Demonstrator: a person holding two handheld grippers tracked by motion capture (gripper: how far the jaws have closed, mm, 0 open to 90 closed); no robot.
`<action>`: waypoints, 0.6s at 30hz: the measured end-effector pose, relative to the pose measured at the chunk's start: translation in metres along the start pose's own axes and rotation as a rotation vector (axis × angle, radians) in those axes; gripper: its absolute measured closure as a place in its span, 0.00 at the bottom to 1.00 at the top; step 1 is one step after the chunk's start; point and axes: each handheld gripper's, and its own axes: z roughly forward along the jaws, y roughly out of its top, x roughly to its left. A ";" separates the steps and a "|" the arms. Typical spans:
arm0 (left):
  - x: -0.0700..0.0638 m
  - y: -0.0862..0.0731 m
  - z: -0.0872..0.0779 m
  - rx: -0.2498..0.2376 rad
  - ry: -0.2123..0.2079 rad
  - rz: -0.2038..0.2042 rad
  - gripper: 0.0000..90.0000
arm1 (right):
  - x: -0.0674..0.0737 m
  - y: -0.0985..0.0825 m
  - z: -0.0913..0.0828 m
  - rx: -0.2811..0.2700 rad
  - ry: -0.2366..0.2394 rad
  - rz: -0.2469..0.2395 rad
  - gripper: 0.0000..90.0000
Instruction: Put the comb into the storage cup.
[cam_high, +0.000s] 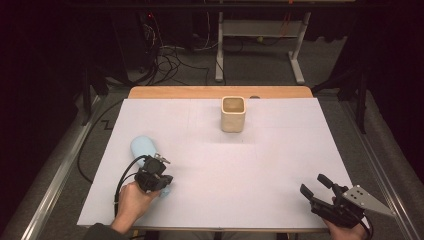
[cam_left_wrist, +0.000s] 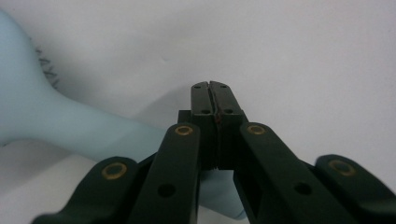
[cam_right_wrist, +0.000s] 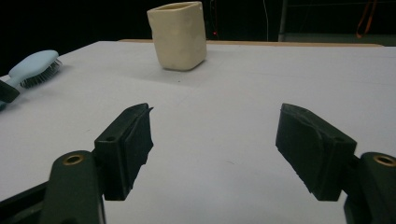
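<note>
Upright, the cream cup (cam_high: 233, 114) shows nothing inside; left claw (cam_left_wrist: 214, 100) together, right claw (cam_right_wrist: 215, 154) apart.

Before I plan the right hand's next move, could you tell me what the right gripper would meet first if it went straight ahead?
The right gripper, jaws open, has bare white table ahead; the cream cup stands left of its line, so probably nothing.

The left gripper (cam_left_wrist: 215, 88) has its two black jaws pressed together, nothing between them. Beneath them lies a pale blue hairbrush (cam_left_wrist: 70, 126) — handle under the jaws, bristles at the left edge — on the white table (cam_left_wrist: 303, 56).
</note>
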 end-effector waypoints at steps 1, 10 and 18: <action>0.001 -0.002 -0.001 0.001 0.003 -0.002 0.99 | 0.000 0.000 0.000 0.001 -0.001 0.000 0.31; 0.009 -0.015 -0.005 -0.010 0.049 -0.035 0.99 | 0.000 0.001 0.003 0.005 0.004 0.000 0.31; 0.017 -0.022 -0.009 -0.021 0.082 -0.067 0.99 | 0.000 0.001 0.004 0.005 0.006 0.000 0.31</action>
